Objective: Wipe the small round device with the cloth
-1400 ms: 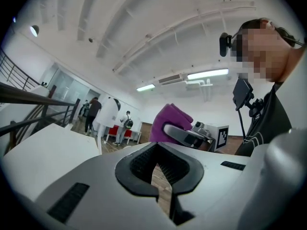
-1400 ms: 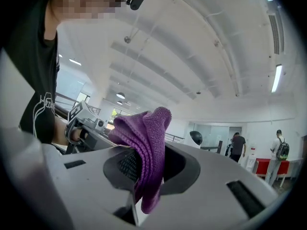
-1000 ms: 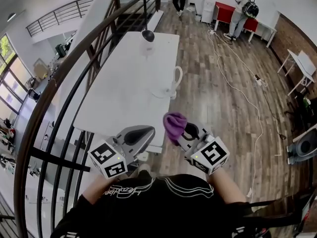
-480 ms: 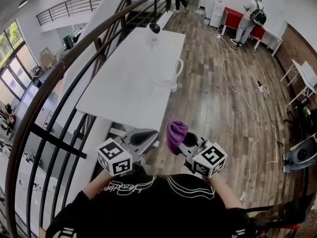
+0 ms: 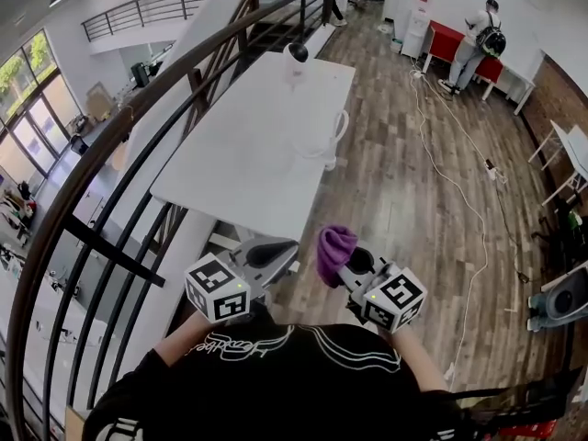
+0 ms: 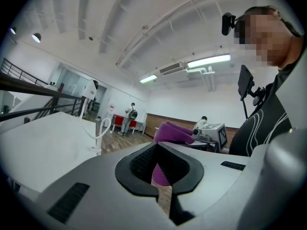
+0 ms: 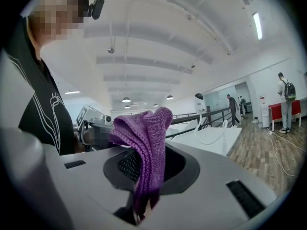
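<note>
The small round device (image 5: 296, 55), white with a black dome, stands at the far end of the white table (image 5: 239, 154). It also shows far off in the left gripper view (image 6: 90, 87) and the right gripper view (image 7: 198, 97). My right gripper (image 5: 338, 257) is shut on a purple cloth (image 5: 334, 246), which hangs bunched out of its jaws (image 7: 146, 143). My left gripper (image 5: 278, 248) is shut with nothing in it. Both are held level in front of my body, just short of the table's near edge and far from the device.
A white cable loop (image 5: 328, 141) lies on the table between me and the device. A black railing (image 5: 138, 127) curves along the left side. A long white cord (image 5: 469, 182) runs over the wood floor on the right. People stand by a red table (image 5: 482, 39) far back.
Both grippers have drawn back from the table's near edge toward my body and sunk a little. The cloth has stayed in the right gripper. Little differs from half a second ago.
</note>
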Action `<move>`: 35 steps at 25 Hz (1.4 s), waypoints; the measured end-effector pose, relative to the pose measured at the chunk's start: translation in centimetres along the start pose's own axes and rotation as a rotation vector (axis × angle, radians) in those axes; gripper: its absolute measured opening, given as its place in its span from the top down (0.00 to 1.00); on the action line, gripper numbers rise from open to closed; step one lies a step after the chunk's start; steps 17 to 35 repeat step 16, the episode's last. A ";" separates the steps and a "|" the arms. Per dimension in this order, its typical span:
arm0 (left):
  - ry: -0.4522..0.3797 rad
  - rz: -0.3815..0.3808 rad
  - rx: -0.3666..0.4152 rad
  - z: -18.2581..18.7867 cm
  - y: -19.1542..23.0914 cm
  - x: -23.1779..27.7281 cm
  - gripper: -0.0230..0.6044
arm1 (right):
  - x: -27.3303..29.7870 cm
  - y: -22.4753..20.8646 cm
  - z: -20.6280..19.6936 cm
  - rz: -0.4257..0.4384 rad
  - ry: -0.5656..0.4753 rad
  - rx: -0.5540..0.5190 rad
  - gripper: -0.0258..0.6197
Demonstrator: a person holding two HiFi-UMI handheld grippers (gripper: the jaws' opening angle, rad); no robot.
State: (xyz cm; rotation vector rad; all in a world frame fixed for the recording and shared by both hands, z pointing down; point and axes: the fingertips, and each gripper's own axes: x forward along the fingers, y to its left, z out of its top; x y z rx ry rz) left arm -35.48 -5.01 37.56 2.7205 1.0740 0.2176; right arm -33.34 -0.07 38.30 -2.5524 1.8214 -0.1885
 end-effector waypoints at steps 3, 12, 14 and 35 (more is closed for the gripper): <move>-0.001 0.003 0.006 -0.6 -0.4 -0.2 0.95 | -0.5 0.5 -0.6 -0.002 -0.008 0.000 0.87; 0.006 -0.001 0.002 -0.6 -1.5 -0.1 0.95 | -1.5 0.8 -0.5 -0.003 -0.021 0.011 0.87; 0.003 -0.001 -0.004 -0.5 -1.3 -0.2 0.95 | -1.4 0.8 -0.5 -0.001 -0.018 0.012 0.87; 0.003 -0.001 -0.007 -0.3 -1.1 -0.2 0.95 | -1.3 0.8 -0.5 -0.003 -0.018 0.015 0.87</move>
